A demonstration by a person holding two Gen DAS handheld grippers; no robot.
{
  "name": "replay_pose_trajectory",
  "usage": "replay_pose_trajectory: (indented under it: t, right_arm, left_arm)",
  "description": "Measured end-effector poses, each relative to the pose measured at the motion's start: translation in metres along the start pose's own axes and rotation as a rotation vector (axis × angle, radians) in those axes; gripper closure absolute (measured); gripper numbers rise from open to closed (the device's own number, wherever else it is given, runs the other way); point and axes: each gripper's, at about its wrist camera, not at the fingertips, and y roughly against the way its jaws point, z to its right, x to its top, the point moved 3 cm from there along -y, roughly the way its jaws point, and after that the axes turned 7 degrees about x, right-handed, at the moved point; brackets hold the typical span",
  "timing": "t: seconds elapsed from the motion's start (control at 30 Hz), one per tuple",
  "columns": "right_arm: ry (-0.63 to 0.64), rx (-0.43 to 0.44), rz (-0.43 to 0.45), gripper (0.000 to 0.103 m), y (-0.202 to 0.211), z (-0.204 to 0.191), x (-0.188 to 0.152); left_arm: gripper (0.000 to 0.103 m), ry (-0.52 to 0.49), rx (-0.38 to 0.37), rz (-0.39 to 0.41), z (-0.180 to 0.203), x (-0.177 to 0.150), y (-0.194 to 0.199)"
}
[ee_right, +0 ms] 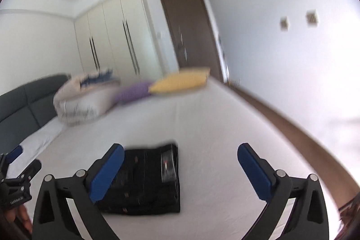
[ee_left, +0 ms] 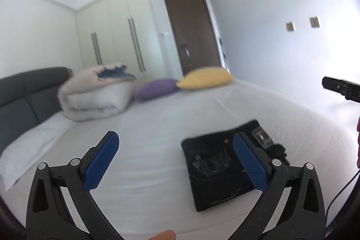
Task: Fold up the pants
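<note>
A pair of black pants (ee_left: pixel 216 170) lies folded into a flat rectangle on the white bed sheet (ee_left: pixel 157 127), with a tag showing near its far right corner. My left gripper (ee_left: pixel 175 145) is raised above the bed, open wide, nothing between its blue pads; the pants lie below and behind its right finger. In the right wrist view the same folded pants (ee_right: pixel 146 181) sit low and left of centre. My right gripper (ee_right: pixel 181 155) is open wide as well, held above the bed, its left finger in front of the pants' near left part.
A rolled duvet (ee_left: pixel 94 96), a purple pillow (ee_left: pixel 155 88) and a yellow pillow (ee_left: pixel 207 78) lie at the far end of the bed by a grey headboard (ee_left: pixel 24 96). Wardrobes (ee_left: pixel 117 33) and a brown door (ee_left: pixel 193 33) stand behind. A wooden floor strip (ee_right: pixel 292 127) runs along the bed's right side.
</note>
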Motion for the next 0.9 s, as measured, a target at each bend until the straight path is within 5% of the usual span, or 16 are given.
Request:
replay_pose_trajectory:
  t: [0.2, 0.3, 0.6, 0.9]
  right_arm:
    - [0.074, -0.028, 0.273, 0.000, 0.092, -0.033, 0.046]
    - [0.065, -0.022, 0.312, 0.000, 0.123, -0.045, 0.058]
    - [0.132, -0.013, 0.080, 0.000, 0.120, -0.062, 0.038]
    - [0.124, -0.044, -0.143, 0.000, 0.071, -0.062, -0.017]
  left_arm:
    - [0.000, 0.015, 0.011, -0.011, -0.021, 0.030, 0.079]
    - [0.000, 0.017, 0.036, -0.008, -0.028, 0.040, 0.102]
    - [0.000, 0.068, 0.003, -0.230, -0.016, 0.012, 0.097]
    - [0.000, 0.136, -0.045, -0.450, 0.005, -0.063, 0.021]
